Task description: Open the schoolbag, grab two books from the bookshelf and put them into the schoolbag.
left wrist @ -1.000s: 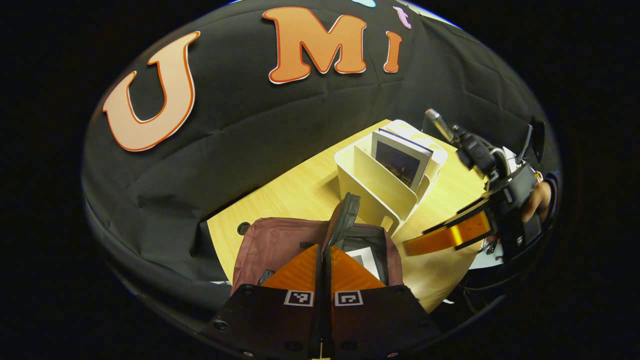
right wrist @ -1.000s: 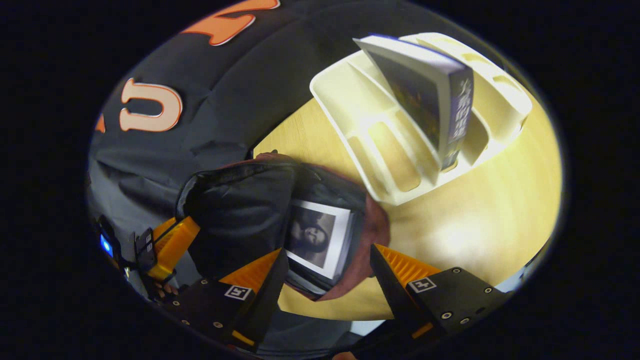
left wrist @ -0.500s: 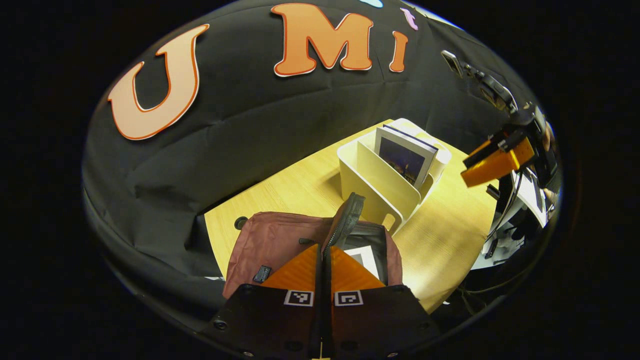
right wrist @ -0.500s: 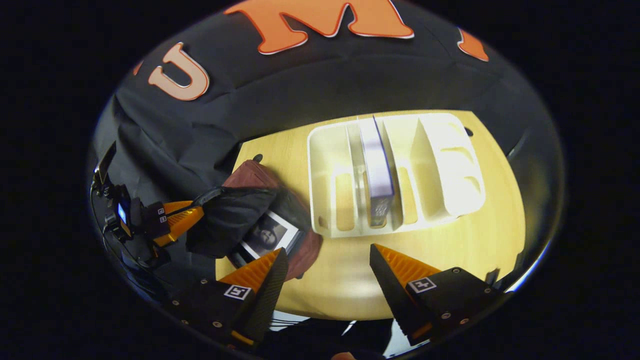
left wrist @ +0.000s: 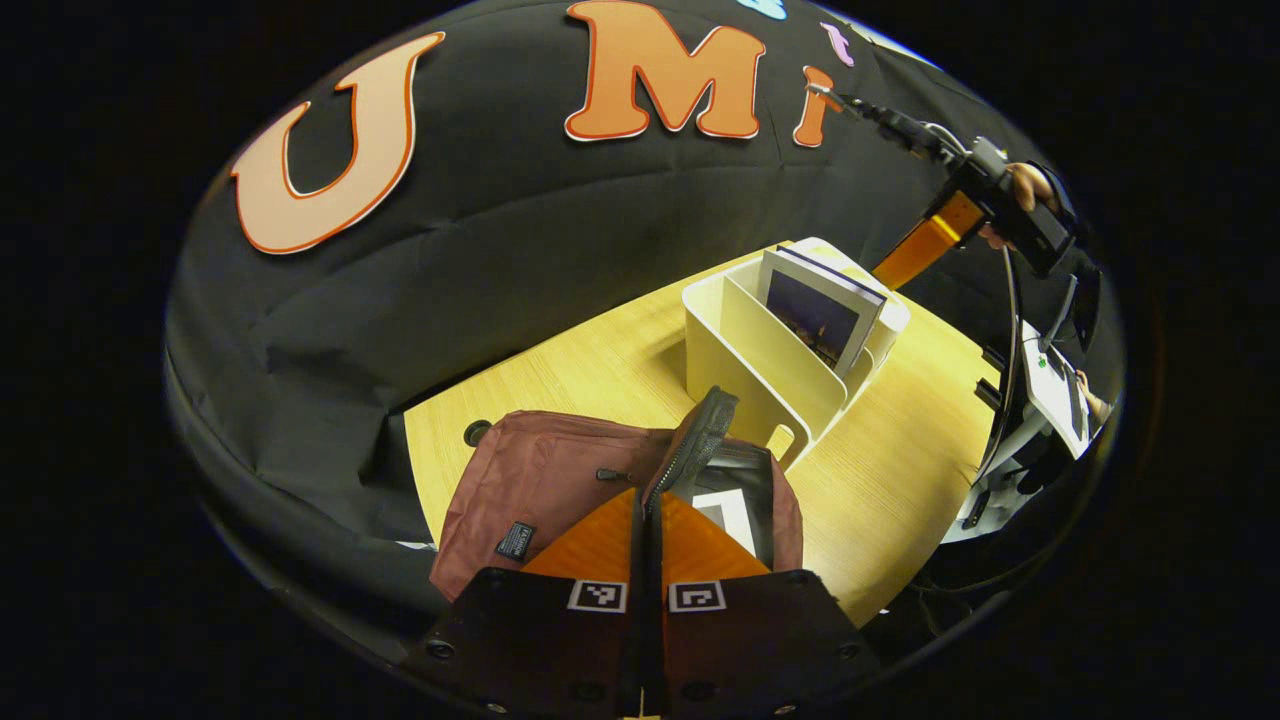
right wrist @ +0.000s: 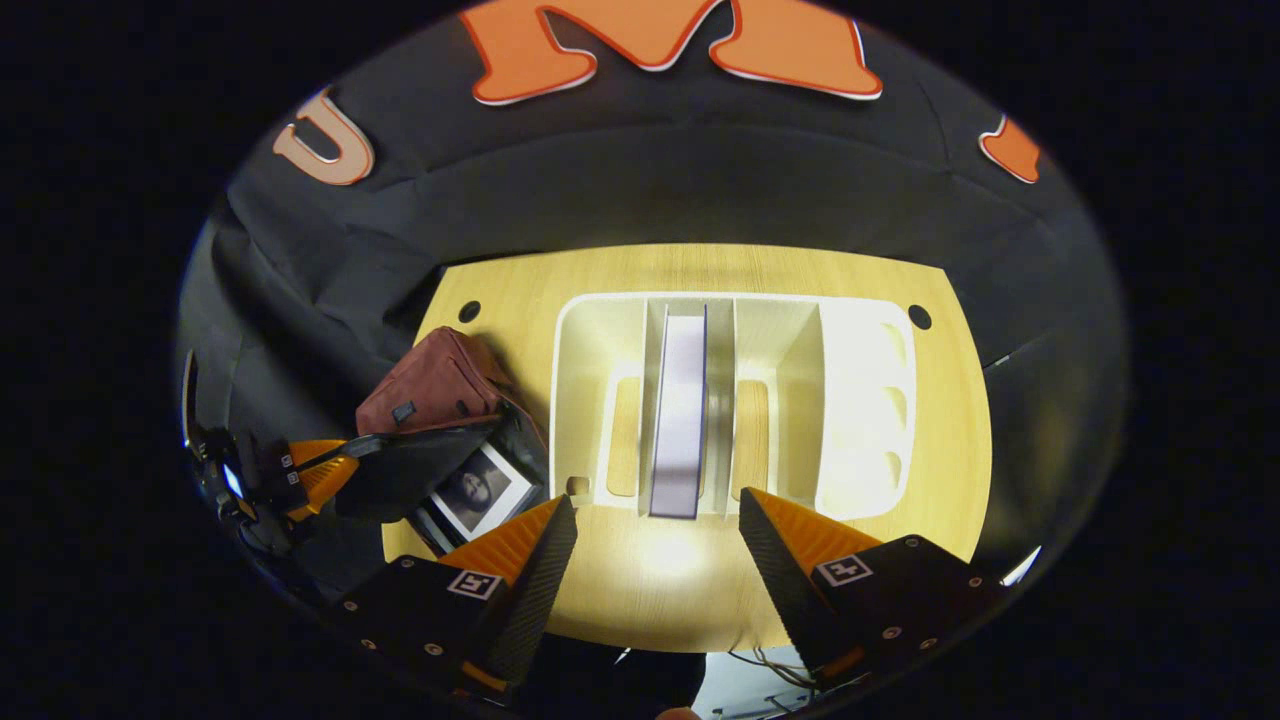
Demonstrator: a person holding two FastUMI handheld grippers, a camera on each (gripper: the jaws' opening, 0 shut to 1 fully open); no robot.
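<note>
Left gripper [left wrist: 648, 510] jaws pinched together; right gripper [right wrist: 658, 520] jaws spread wide

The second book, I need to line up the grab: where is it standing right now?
In the right gripper view the book stands upright in the bookshelf's second slot from the left, ahead of the open right claw.

On the table [right wrist: 980, 420], the schoolbag [right wrist: 430, 385] lies left of the bookshelf [right wrist: 860, 400].
</note>
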